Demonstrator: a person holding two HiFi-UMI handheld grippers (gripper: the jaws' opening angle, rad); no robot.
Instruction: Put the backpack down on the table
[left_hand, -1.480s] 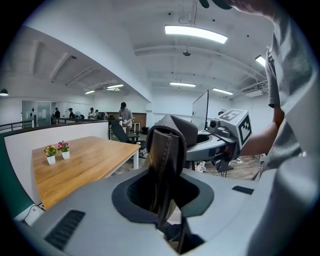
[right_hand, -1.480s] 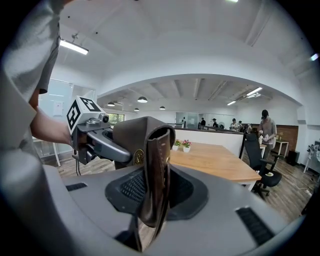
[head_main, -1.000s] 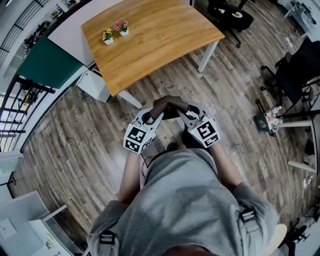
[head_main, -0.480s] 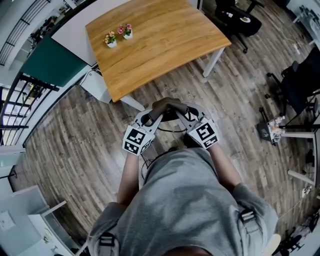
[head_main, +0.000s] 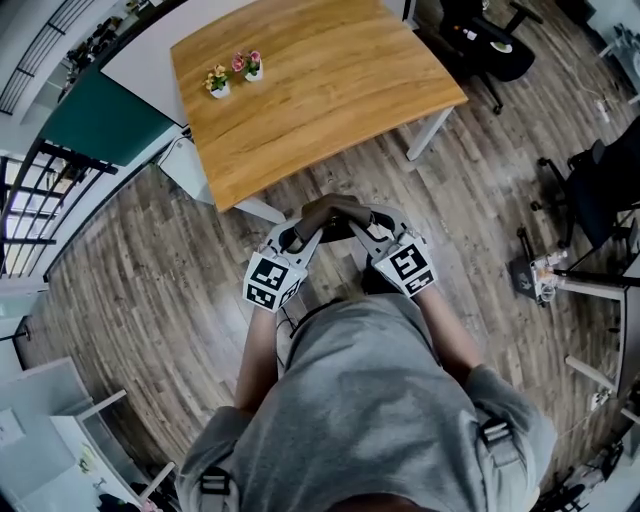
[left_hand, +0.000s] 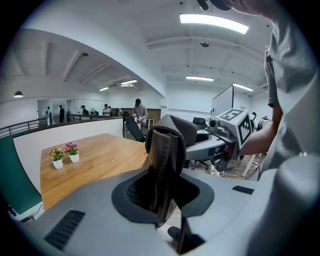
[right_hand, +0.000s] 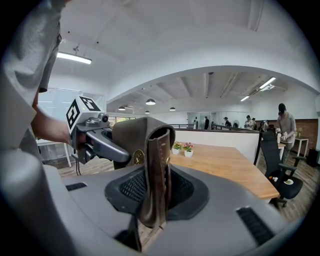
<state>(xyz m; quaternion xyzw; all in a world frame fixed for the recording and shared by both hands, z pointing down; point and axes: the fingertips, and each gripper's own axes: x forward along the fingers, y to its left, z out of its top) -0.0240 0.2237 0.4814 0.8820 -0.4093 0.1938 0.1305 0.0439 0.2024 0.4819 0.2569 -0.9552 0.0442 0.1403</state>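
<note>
A brown leather backpack handle (head_main: 335, 208) is held up in front of me between both grippers, over the wood floor. My left gripper (head_main: 303, 232) is shut on its left end, and in the left gripper view the folded strap (left_hand: 162, 160) stands pinched between the jaws. My right gripper (head_main: 366, 230) is shut on the other end, with the strap (right_hand: 155, 165) clamped the same way. The rest of the backpack hangs below and is mostly hidden. The wooden table (head_main: 330, 80) lies ahead, its near edge just beyond the grippers.
Two small flower pots (head_main: 232, 72) stand at the table's far left. A white box (head_main: 185, 170) sits under its left side beside a green partition (head_main: 100, 125). Office chairs (head_main: 485, 40) stand at the right, and people stand far off (left_hand: 139, 111).
Both grippers, still clamped on the handle, have moved a little toward the table; its near edge now sits closer to them in the head view.
</note>
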